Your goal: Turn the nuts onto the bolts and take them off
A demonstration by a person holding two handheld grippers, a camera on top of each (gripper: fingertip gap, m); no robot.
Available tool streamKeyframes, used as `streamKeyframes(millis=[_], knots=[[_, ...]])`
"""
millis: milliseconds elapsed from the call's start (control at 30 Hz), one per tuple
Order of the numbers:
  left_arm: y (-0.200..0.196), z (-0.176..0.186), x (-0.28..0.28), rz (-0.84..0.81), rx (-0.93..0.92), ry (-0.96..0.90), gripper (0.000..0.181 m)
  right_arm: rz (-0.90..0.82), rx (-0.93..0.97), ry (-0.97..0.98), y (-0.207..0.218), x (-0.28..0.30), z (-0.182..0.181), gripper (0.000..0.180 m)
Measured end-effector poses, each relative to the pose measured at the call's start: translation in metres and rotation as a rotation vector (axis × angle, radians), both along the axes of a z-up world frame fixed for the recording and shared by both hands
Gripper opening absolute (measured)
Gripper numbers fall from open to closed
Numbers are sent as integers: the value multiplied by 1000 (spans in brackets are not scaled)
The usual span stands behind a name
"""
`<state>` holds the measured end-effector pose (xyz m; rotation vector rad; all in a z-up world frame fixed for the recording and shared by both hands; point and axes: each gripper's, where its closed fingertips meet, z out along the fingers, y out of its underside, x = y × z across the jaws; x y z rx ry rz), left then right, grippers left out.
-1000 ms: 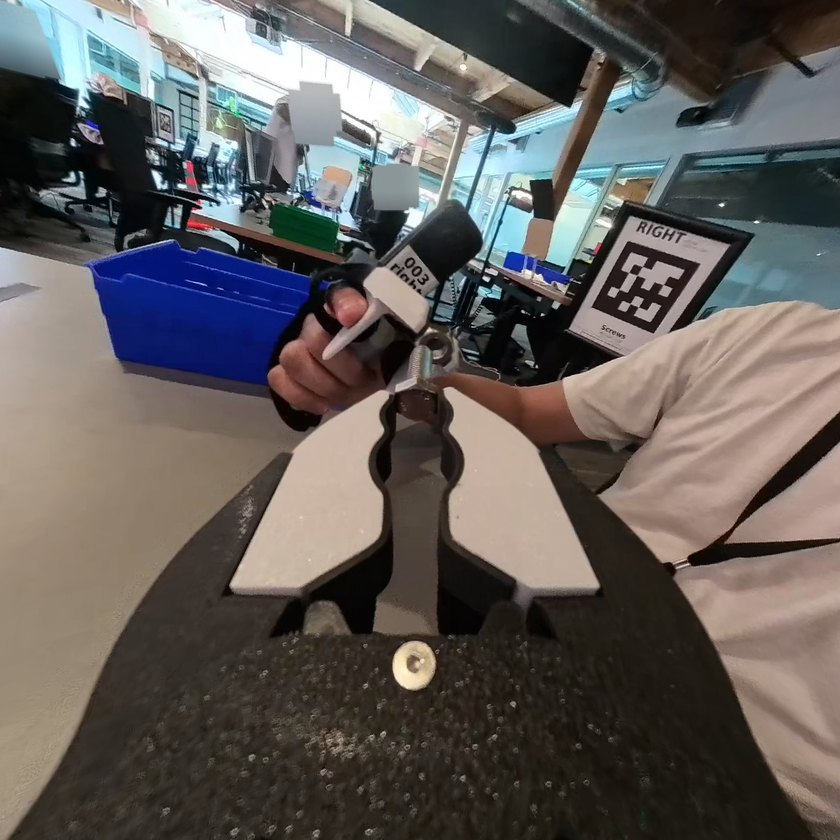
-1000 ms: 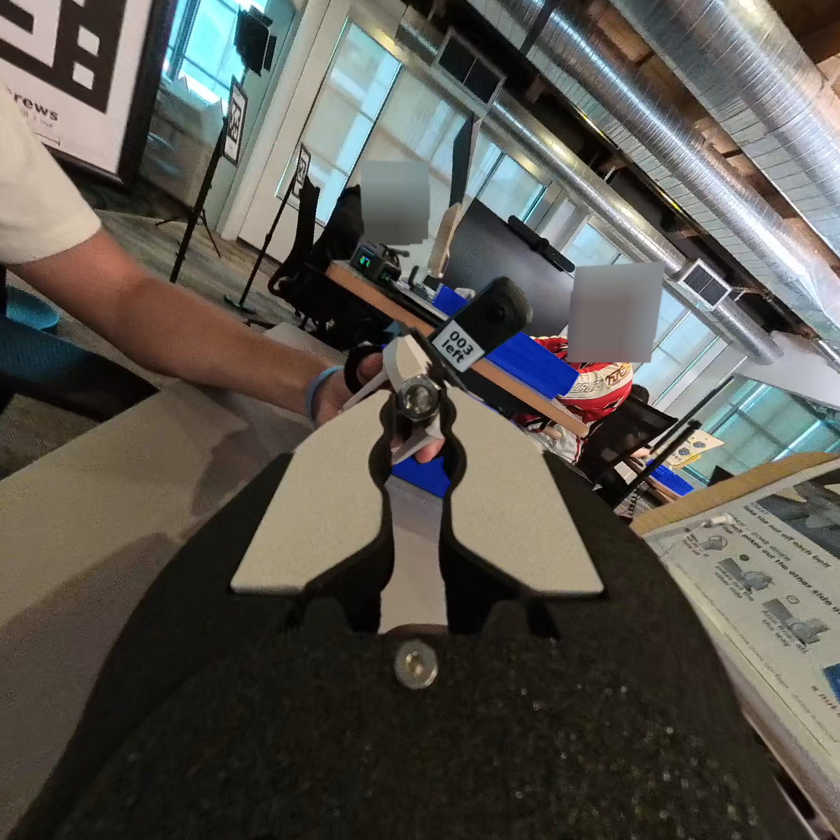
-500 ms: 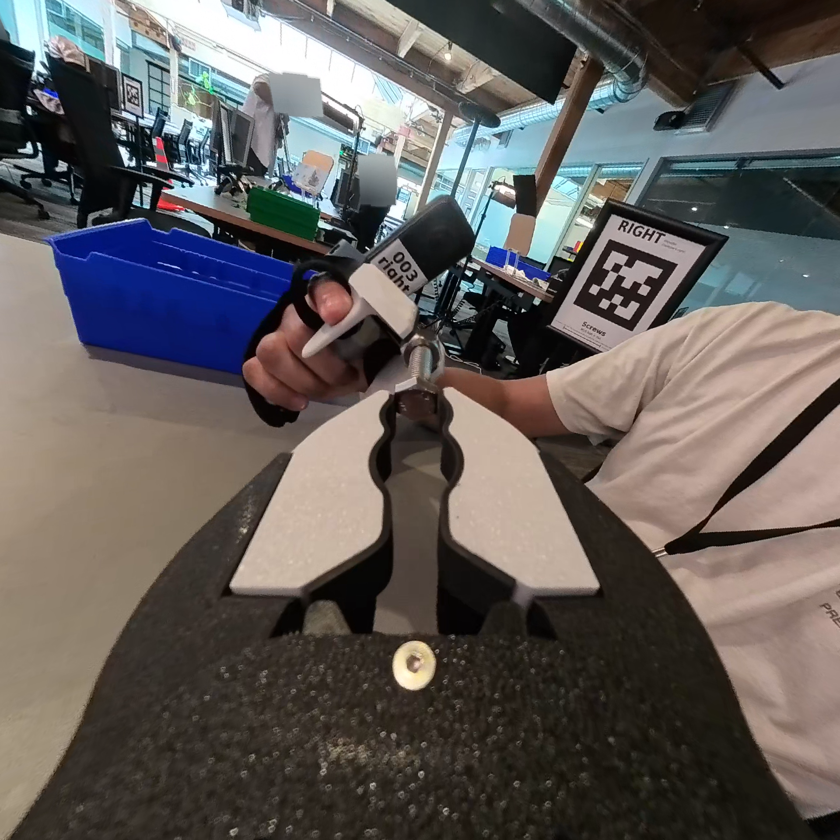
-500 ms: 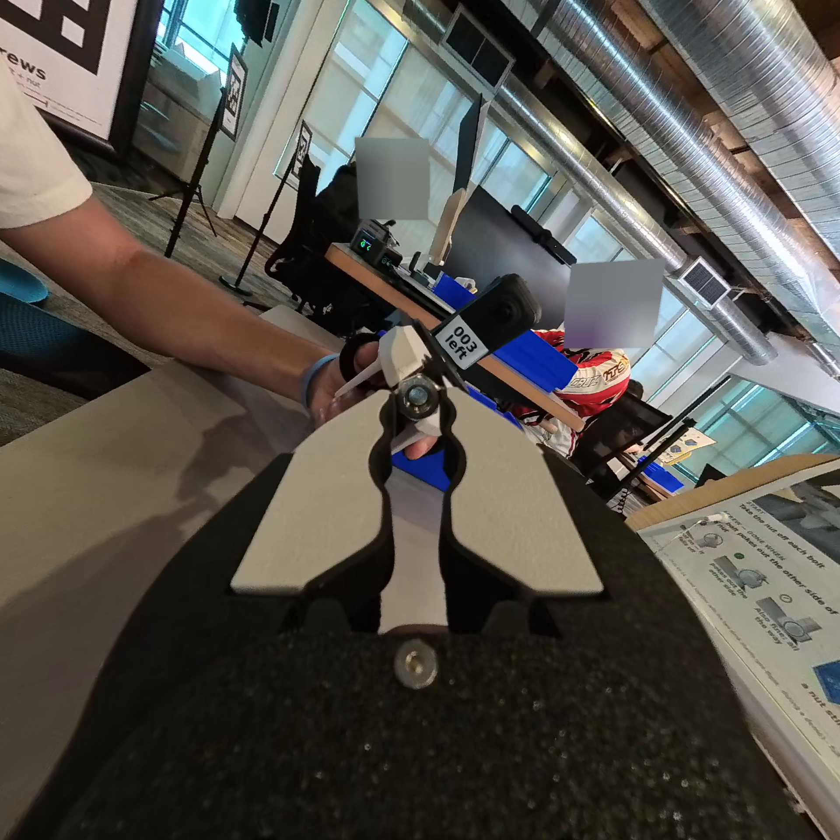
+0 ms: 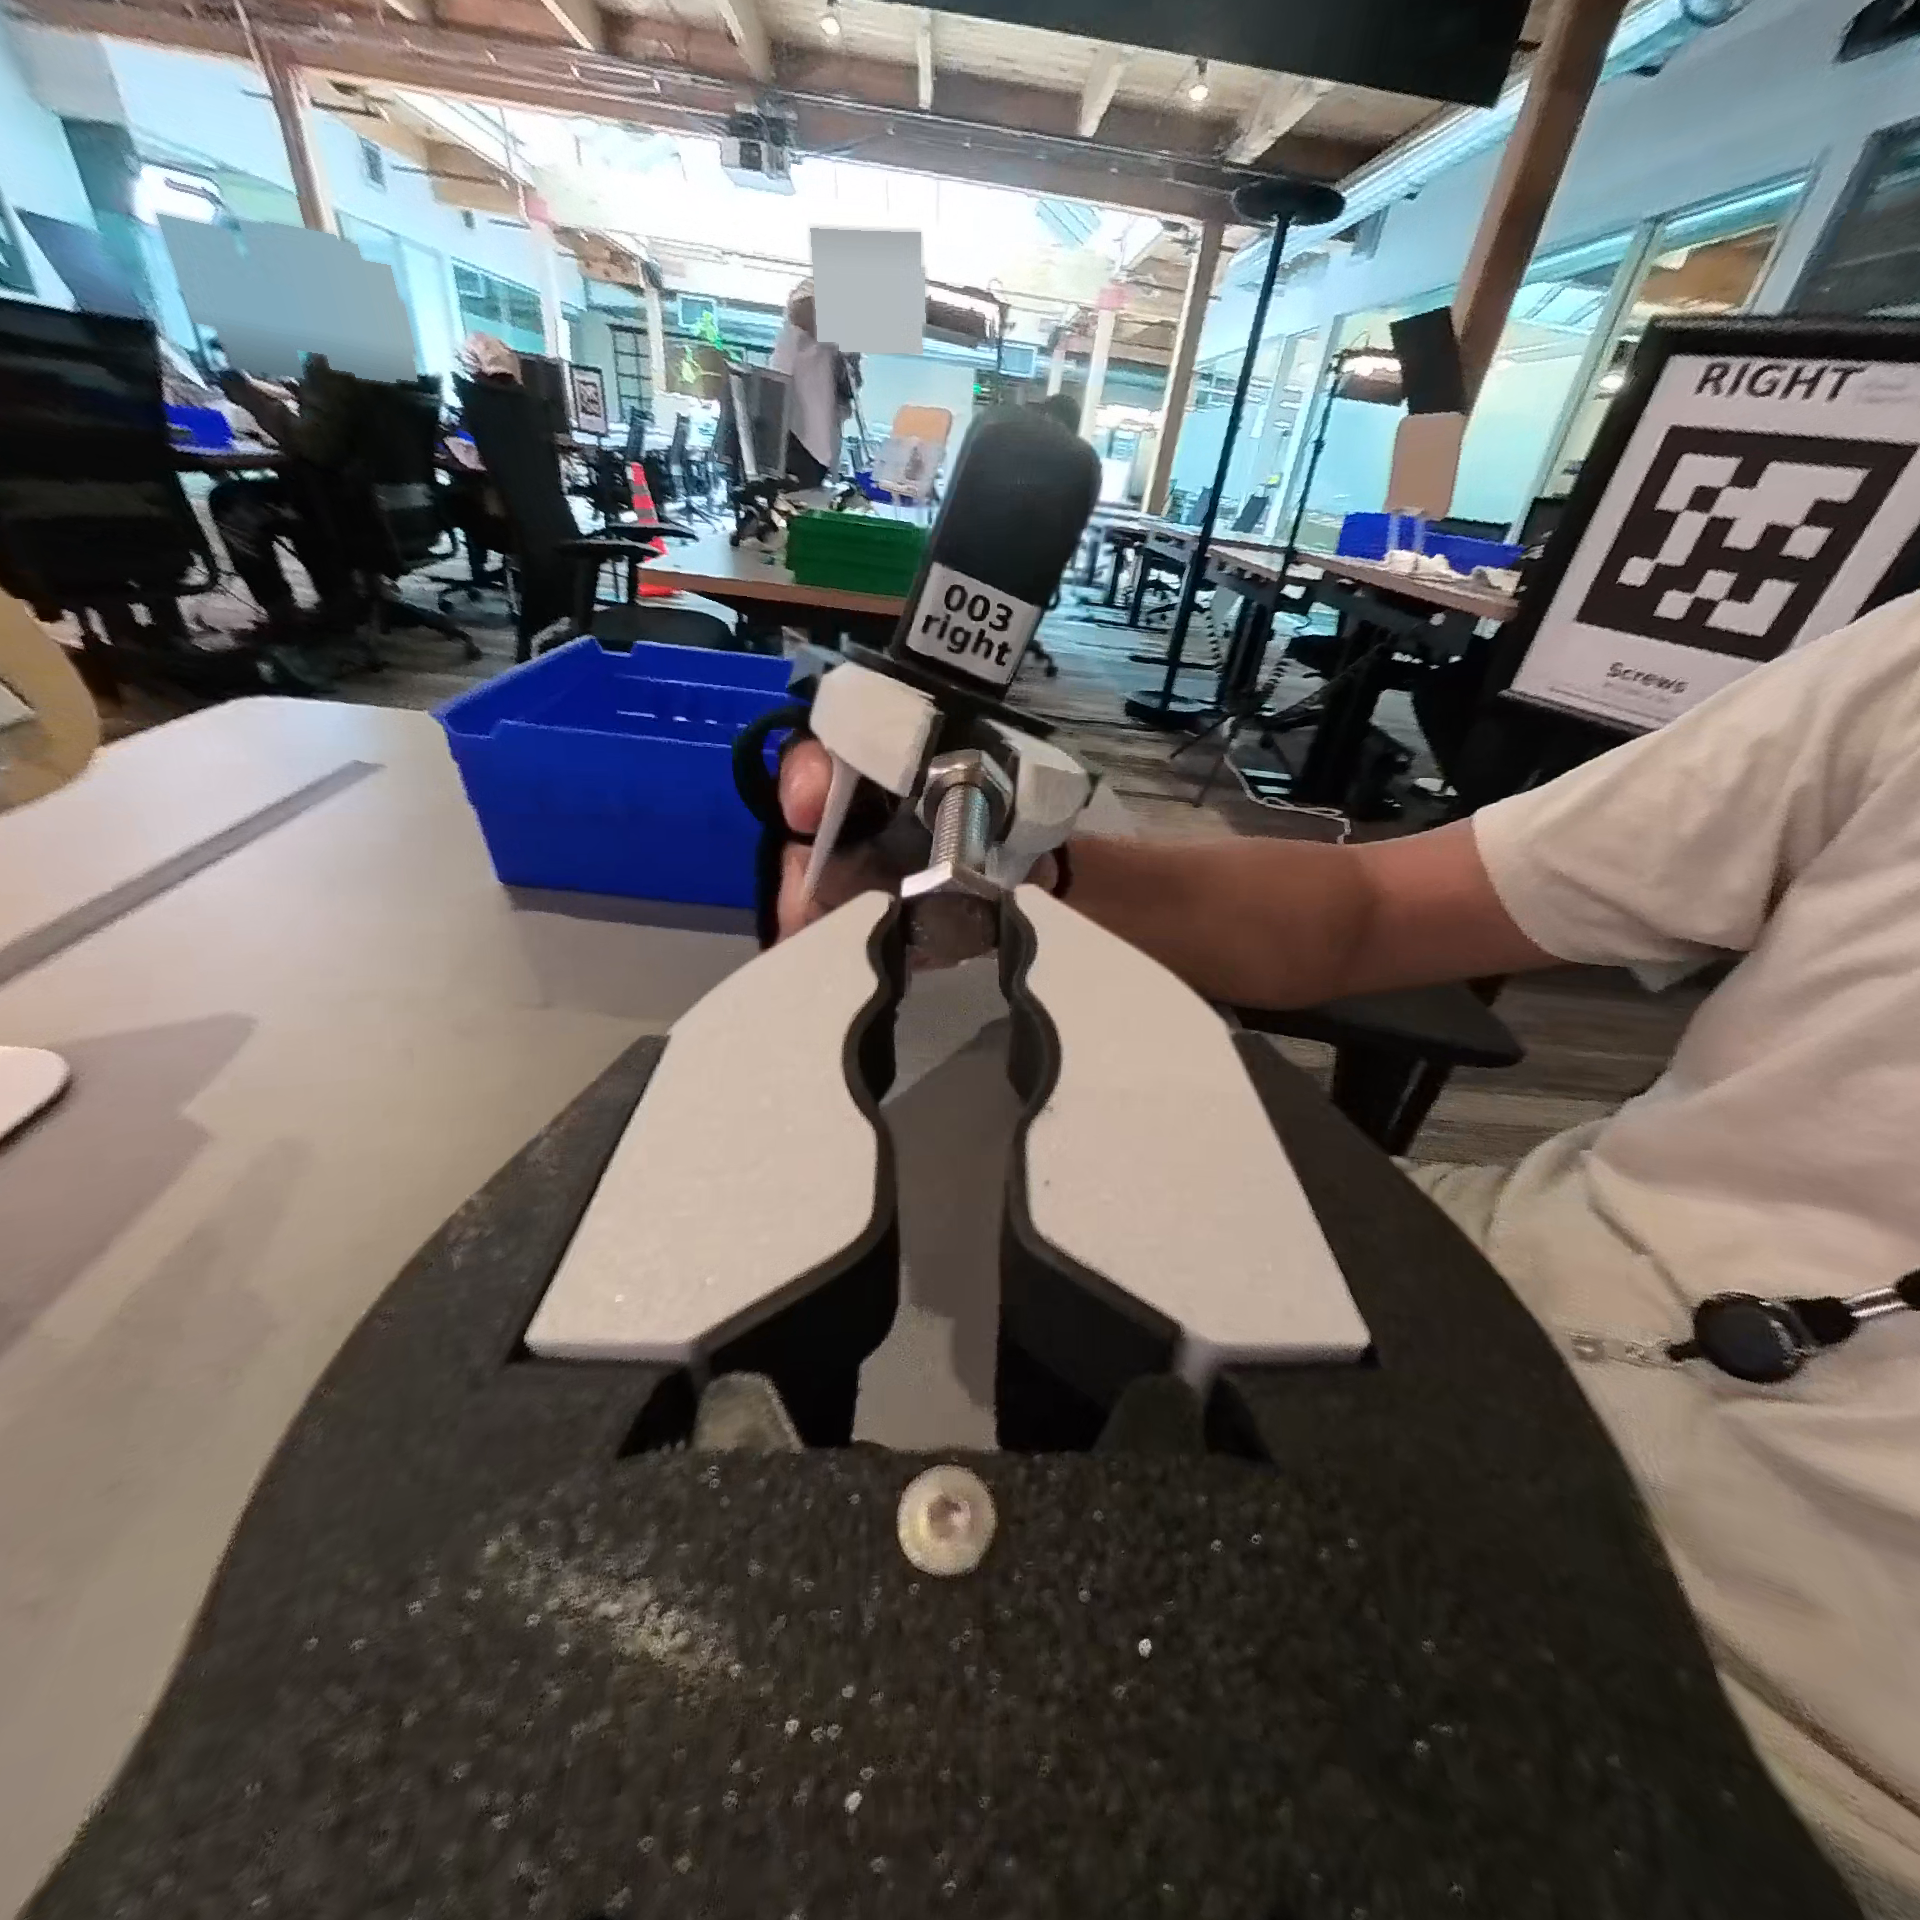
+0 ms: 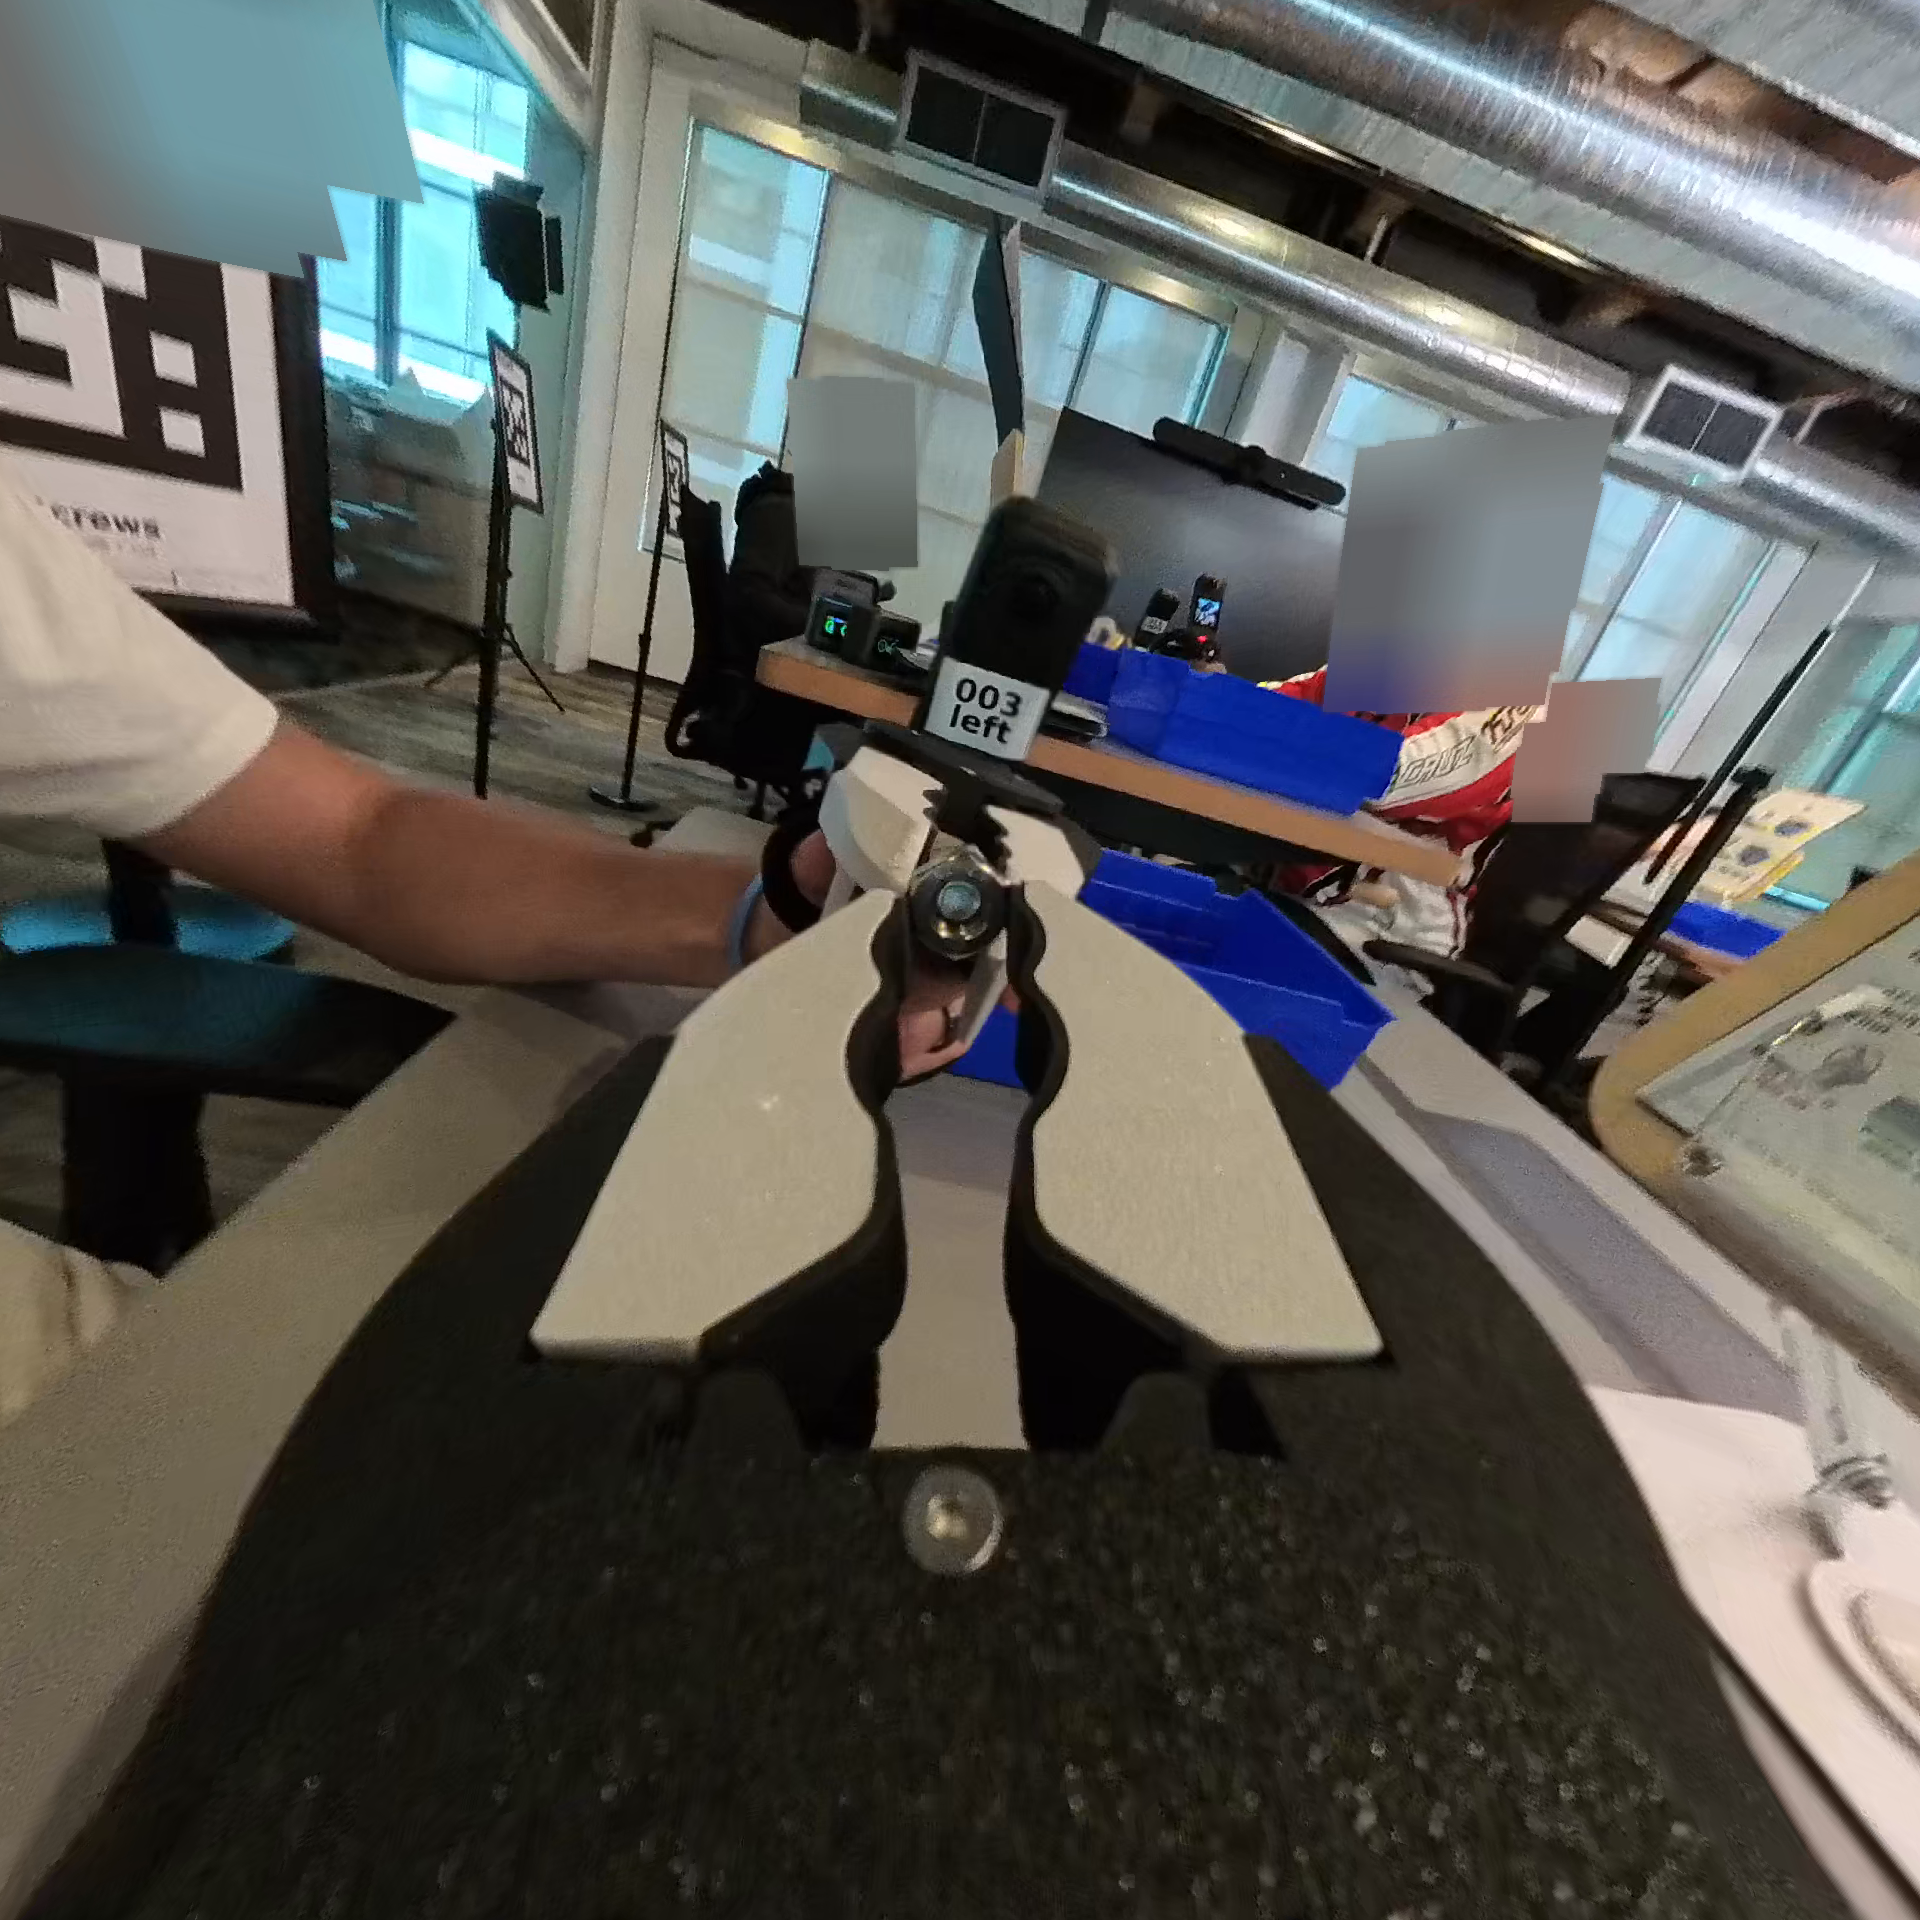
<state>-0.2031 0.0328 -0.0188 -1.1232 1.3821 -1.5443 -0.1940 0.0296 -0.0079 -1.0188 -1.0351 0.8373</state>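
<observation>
1. Left gripper [image 5: 951, 920] closed on the head of the bolt [image 5: 961, 831], held up above the table [image 5: 260, 997], threaded shank pointing away.
2. Right gripper [image 6: 954, 940] clamped around the nut [image 6: 954, 902] at the shank's far end.
3. Cross-threading likely if the two grippers tilt off a common axis.
4. Slipping probable if either grip loosens mid-turn: nut or bolt dropped to the table near the blue bin [image 5: 613, 769].
</observation>
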Motion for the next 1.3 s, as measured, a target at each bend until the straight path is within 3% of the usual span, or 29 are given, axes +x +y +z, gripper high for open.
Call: streamKeyframes(millis=[467, 1033, 1300], knots=[[8, -4, 1, 138, 204, 36, 17, 67, -433, 34, 8, 1, -4, 18], [17, -24, 13, 270, 413, 123, 17, 69, -1230, 257, 17, 13, -26, 17], [15, -37, 19, 307, 564, 174, 17, 87, -1517, 328, 13, 19, -39, 17]])
